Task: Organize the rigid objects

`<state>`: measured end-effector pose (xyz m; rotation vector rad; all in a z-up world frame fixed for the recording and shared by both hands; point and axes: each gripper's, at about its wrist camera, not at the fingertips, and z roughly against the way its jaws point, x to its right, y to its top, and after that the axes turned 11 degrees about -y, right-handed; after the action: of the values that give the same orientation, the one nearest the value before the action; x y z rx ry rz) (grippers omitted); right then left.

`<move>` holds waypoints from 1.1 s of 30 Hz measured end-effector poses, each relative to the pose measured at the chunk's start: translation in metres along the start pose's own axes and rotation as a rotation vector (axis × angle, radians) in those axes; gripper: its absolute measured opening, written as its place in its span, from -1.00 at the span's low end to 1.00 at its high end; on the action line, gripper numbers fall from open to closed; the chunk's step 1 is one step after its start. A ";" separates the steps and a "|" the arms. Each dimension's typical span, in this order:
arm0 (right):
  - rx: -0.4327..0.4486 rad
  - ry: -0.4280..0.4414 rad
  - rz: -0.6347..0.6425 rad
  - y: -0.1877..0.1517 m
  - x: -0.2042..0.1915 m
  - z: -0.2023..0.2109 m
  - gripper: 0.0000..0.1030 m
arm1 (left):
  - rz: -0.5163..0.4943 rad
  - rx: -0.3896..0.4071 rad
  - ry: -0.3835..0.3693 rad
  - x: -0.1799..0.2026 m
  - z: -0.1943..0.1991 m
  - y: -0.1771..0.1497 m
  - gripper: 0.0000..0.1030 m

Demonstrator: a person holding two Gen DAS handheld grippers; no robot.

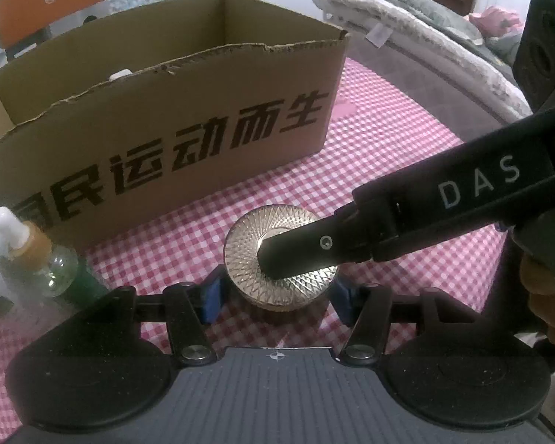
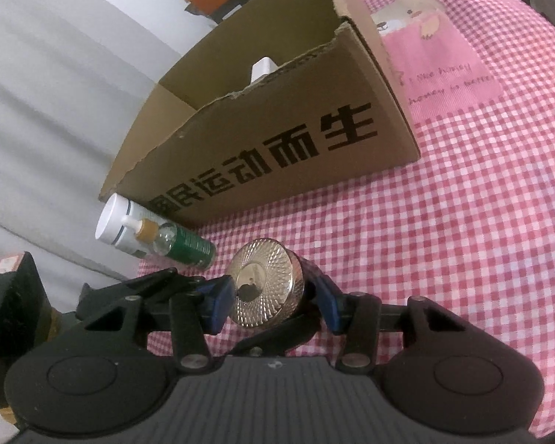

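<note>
A round gold jar with a faceted lid (image 1: 281, 259) sits between the blue pads of my left gripper (image 1: 277, 298), which is shut on it over the pink checked cloth. The right gripper's black finger (image 1: 314, 251) reaches in from the right and lies on the lid. In the right wrist view the same jar (image 2: 264, 288) sits between my right gripper's blue pads (image 2: 218, 305), which appear closed on it (image 2: 272, 305); the left gripper's black body (image 2: 270, 340) shows under the jar. An open cardboard box (image 1: 203, 111) with black lettering stands just behind.
A small glass bottle with a tan collar (image 1: 37, 259), a green bottle (image 2: 188, 248) and a white tube (image 2: 114, 225) lie left of the jar by the box (image 2: 277, 140). A white item (image 2: 262, 68) pokes up inside the box. A bed with blankets (image 1: 425, 26) lies behind.
</note>
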<state>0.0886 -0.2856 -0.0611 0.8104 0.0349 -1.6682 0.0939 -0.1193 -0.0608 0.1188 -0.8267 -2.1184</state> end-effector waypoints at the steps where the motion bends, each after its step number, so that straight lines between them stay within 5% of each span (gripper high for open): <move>1: -0.001 0.000 -0.003 0.000 0.001 0.000 0.02 | -0.001 -0.002 0.000 0.000 -0.001 0.001 0.13; 9: -0.004 0.020 -0.028 -0.001 0.005 -0.005 0.17 | -0.022 0.002 0.017 0.002 -0.008 0.006 0.12; 33: 0.060 -0.004 -0.025 -0.010 -0.010 0.030 0.14 | -0.051 0.076 0.039 0.028 0.016 0.011 0.09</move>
<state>0.0656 -0.2877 -0.0369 0.8542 -0.0081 -1.7012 0.0779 -0.1369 -0.0363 0.2225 -0.8904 -2.1257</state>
